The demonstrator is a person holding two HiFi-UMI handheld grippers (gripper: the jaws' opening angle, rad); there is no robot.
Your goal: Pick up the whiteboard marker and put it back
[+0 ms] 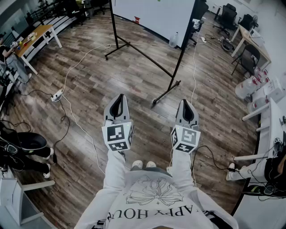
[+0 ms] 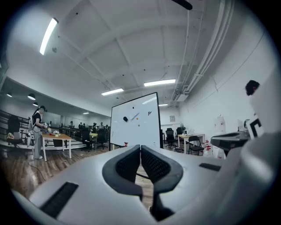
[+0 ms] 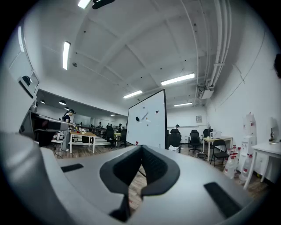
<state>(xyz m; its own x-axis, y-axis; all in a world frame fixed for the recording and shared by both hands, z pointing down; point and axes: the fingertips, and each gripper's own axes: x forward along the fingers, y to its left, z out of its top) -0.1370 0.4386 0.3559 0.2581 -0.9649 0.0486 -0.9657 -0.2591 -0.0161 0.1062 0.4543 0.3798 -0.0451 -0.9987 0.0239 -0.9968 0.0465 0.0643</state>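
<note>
The left gripper (image 2: pixel 140 146) and right gripper (image 3: pixel 141 147), with ribbed dark pads, were closed on nothing, while the slim marker (image 2: pixel 134 116) sat slanted on the smooth whiteboard (image 2: pixel 141 129), well apart from both.

White cable (image 1: pixel 80 128) crosses the wood floor (image 1: pixel 134 76) — power strip (image 1: pixel 56 95) beside it

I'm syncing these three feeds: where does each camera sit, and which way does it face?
Head view: on the person's head, steeply down at the floor; shows left claw, right claw, sleeves, shoes.
Left gripper view: on the left claw, level toward the whiteboard; its shut jaws show.
Right gripper view: on the right claw, same heading; shut jaws show.
Shared: the whiteboard.
</note>
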